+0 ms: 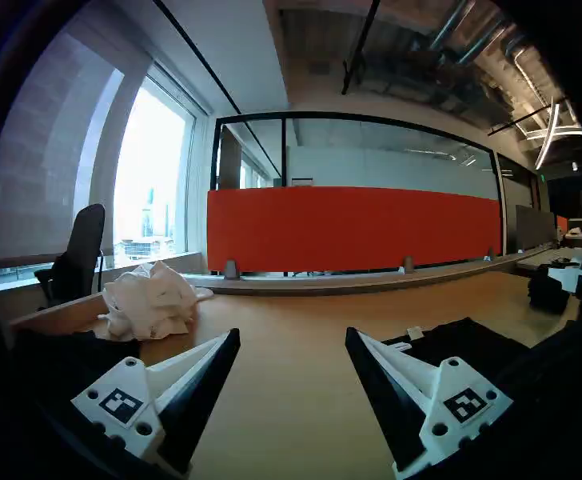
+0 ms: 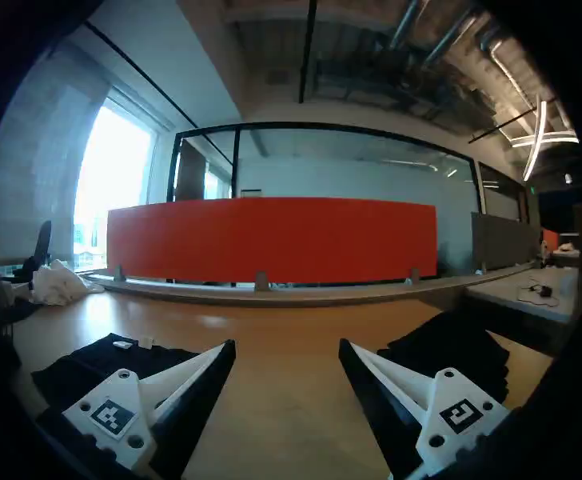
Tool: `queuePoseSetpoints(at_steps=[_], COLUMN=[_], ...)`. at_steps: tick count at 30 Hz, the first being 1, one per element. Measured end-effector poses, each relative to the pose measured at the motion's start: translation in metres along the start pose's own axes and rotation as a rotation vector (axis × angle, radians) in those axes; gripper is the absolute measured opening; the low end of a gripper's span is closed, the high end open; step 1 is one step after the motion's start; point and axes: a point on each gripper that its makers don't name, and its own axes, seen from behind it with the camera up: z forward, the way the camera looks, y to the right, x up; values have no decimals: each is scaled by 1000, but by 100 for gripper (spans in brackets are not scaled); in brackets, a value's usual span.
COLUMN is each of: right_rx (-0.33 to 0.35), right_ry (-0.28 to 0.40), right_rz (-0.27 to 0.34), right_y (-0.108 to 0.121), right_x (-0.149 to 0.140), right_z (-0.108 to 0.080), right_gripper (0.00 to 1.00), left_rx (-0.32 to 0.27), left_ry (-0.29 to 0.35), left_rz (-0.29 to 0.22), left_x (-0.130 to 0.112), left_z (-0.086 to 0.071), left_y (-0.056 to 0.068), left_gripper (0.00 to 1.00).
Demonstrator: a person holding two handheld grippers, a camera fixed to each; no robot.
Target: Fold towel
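Poised ahead of the first grasp, seemingly; holding the left gripper [image 1: 292, 334] and the right gripper [image 2: 287, 346] wide open, empty, low over the surface [image 1: 307, 308].
Facing an open office with a bright window [image 1: 151, 176] far left, a long orange partition [image 1: 355, 228] along the far edge and bare pipes [image 1: 483, 32] overhead; spread over pale wood, near left and near right, dark cloths [image 2: 107, 360]; heaped far left near an office chair [image 1: 83, 248], well apart from both grippers, a crumpled white towel [image 1: 151, 300], untouched; calling next, probably, for a reach far left to the heap, then closing on a corner, dragging it near and laying it flat before any fold.
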Motion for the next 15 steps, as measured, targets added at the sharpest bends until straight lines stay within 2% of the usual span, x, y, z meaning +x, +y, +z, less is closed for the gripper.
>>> queuePoseSetpoints(at_steps=[9, 12, 15], right_rx=[-5, -13, -9], right_ry=[-6, -11, 7], right_rz=[-3, -2, 2], right_y=[1, 2, 1], right_x=[-1, 8, 29], right_z=[-1, 0, -1], right_gripper=[100, 100, 100], left_rx=[-2, -2, 0], left_ry=[0, -4, 2], left_rz=[-11, -29, -46], left_x=[1, 6, 19], left_z=[0, 1, 2], left_y=[2, 3, 2], left_gripper=[98, 98, 98])
